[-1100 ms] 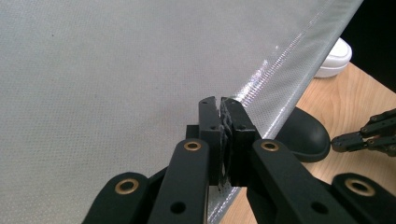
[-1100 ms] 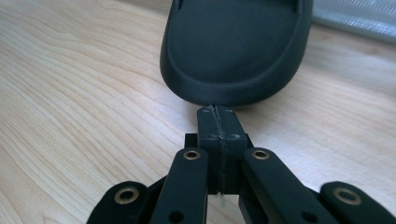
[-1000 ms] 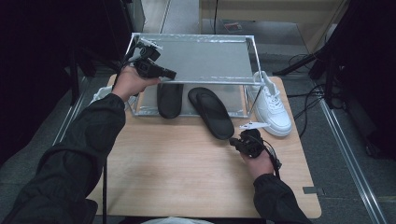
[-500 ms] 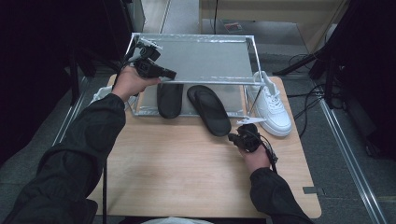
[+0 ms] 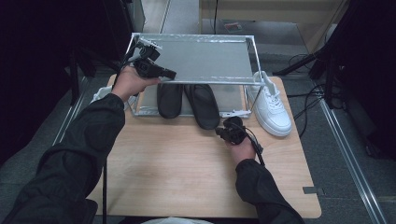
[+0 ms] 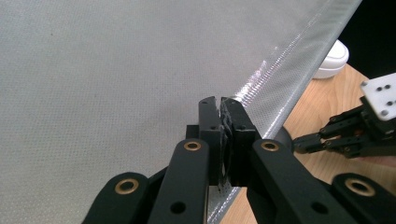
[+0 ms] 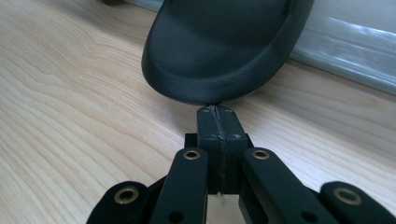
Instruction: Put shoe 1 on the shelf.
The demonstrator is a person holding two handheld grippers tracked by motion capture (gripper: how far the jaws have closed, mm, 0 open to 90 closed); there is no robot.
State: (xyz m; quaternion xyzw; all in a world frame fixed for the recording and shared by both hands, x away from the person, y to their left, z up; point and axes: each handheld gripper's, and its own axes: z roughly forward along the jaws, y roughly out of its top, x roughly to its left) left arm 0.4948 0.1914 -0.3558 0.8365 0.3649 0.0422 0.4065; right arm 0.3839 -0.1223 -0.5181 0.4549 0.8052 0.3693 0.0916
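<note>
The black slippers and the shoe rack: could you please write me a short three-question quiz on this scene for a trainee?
1. True or false: the right gripper has its jaws shut, with their tips at the heel of a black slipper.
2. What does the left gripper hover over? A) the white sneaker B) the rack's top shelf C) the bare table
3. Which shoe stands outside the rack, on its right in the high view?

Key: 1 true; 2 B, the top shelf; 3 the white sneaker.

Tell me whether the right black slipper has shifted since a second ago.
Yes. The right black slipper has swung its heel left toward the left slipper, straightening under the rack, with the shut right gripper at its heel.
</note>
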